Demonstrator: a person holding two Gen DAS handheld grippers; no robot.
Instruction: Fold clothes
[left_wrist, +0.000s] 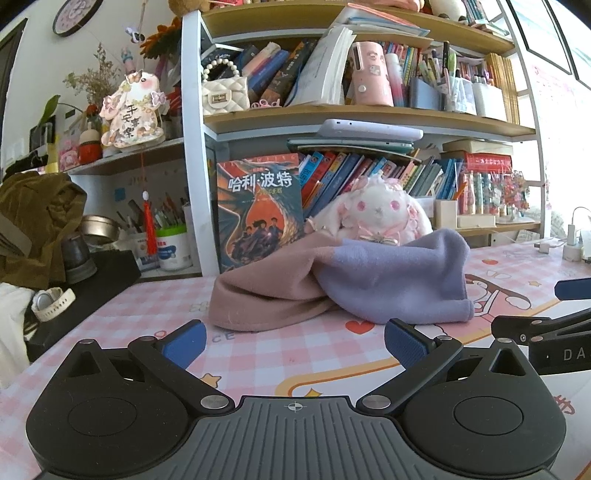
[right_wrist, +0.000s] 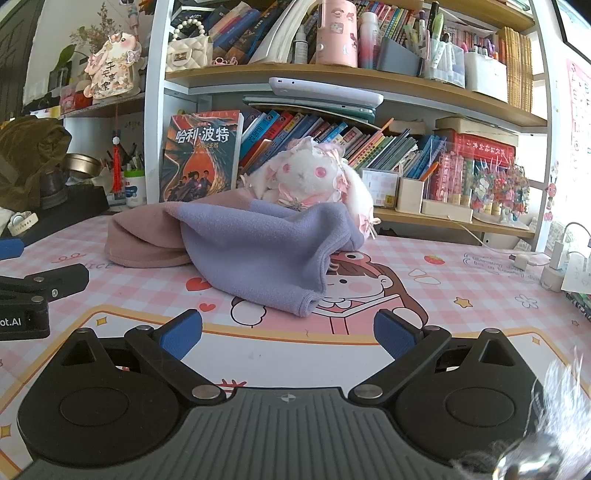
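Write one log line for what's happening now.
left gripper open | right gripper open | pink-and-purple garment crumpled, untouched | fold not started

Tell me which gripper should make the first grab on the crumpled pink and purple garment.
Probably the right gripper: the garment's purple corner lies just ahead of its open fingers. The left gripper is also open, but faces the pink hem from farther back.

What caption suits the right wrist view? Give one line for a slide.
Open right hand-held gripper poised before a crumpled pink-and-purple cloth on the patterned desk mat, plush rabbit behind.
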